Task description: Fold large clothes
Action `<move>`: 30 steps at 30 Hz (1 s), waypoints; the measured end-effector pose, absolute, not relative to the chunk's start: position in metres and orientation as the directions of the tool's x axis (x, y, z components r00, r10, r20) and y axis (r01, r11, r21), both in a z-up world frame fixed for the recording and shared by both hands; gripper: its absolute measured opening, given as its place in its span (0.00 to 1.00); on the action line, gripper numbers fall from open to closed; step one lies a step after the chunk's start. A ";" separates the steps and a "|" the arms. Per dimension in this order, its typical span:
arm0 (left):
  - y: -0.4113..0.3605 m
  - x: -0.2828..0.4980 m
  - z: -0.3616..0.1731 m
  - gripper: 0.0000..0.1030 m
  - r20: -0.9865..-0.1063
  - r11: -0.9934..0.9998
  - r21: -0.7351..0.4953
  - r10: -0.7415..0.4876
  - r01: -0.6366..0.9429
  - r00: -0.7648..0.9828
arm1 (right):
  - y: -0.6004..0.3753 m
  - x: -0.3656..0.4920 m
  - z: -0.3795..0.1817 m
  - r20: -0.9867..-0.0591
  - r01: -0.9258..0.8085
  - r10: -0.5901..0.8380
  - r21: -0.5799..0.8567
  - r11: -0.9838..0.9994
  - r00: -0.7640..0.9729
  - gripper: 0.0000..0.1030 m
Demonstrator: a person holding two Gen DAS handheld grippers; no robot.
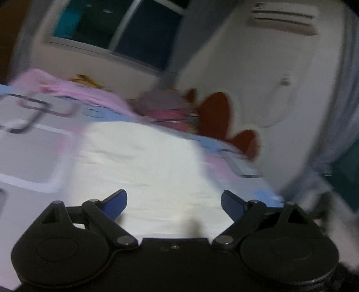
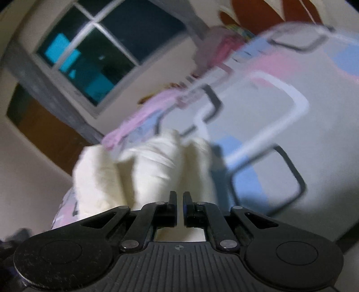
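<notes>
White cloth (image 1: 143, 161) lies spread over the middle of the left wrist view, on a bed sheet (image 1: 33, 152) printed with pink, blue and grey rounded squares. At the bottom of that frame the left gripper (image 1: 174, 204) has its jaws spread wide, blue fingertips (image 1: 115, 204) far apart, with nothing between them; the garment sits just beyond and below them. The whole view is smeared by motion. Behind the bed, a pink cloth (image 1: 74, 89) lies along the far edge at centre left, and a heap of mixed clothes (image 1: 166, 107) sits near the frame's centre. A window (image 1: 125, 29) fills the upper left, and a wall air conditioner (image 1: 285, 18) shows at the upper right.

In the right wrist view the right gripper (image 2: 179, 209) is closed tight, and the same white garment (image 2: 143, 170) bunches in folds directly ahead of its tips at lower centre. Cloth shows through the gap behind the jaws, so the gripper appears clamped on it. The patterned sheet (image 2: 280, 139) fills the right half, tilted, and the window (image 2: 98, 51) sits at the upper left.
</notes>
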State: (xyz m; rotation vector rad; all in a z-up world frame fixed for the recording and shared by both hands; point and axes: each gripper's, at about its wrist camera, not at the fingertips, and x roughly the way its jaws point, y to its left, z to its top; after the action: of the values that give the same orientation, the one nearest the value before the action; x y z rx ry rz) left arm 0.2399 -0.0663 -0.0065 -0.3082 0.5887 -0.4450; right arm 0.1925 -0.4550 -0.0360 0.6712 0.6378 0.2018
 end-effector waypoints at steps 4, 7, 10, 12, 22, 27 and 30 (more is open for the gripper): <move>-0.038 0.260 -0.023 0.68 -0.515 0.882 -0.388 -0.448 0.268 0.730 | -0.418 0.193 -0.007 -0.462 -0.090 0.405 0.565 0.820 0.789 0.05; -0.033 0.266 -0.034 0.61 -0.531 0.871 -0.402 -0.472 0.281 0.704 | -0.394 0.193 0.004 -0.471 -0.121 0.391 0.506 0.854 0.790 0.05; -0.039 0.266 -0.036 0.55 -0.535 0.866 -0.391 -0.490 0.312 0.689 | -0.377 0.186 0.005 -0.475 -0.100 0.336 0.454 0.885 0.814 0.65; -0.045 0.267 -0.036 0.55 -0.537 0.871 -0.372 -0.484 0.321 0.691 | -0.367 0.180 0.006 -0.460 -0.115 0.323 0.424 0.898 0.827 0.71; -0.054 0.279 -0.037 0.55 -0.515 0.839 -0.340 -0.544 0.424 0.662 | -0.330 0.187 -0.017 -0.611 -0.088 0.245 0.275 0.957 0.753 0.38; -0.074 0.288 -0.059 0.55 -0.545 0.821 -0.326 -0.568 0.468 0.617 | -0.341 0.186 -0.056 -0.691 -0.031 0.192 0.238 0.971 0.697 0.38; -0.091 0.290 -0.073 0.55 -0.587 0.836 -0.265 -0.535 0.480 0.608 | -0.355 0.191 -0.091 -0.699 0.027 0.227 0.332 0.943 0.678 0.38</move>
State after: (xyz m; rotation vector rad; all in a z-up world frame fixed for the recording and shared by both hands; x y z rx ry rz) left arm 0.2905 -0.0911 -0.0727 -0.0832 0.7051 -0.5874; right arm 0.1908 -0.3552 -0.0915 0.3305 0.8223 0.1151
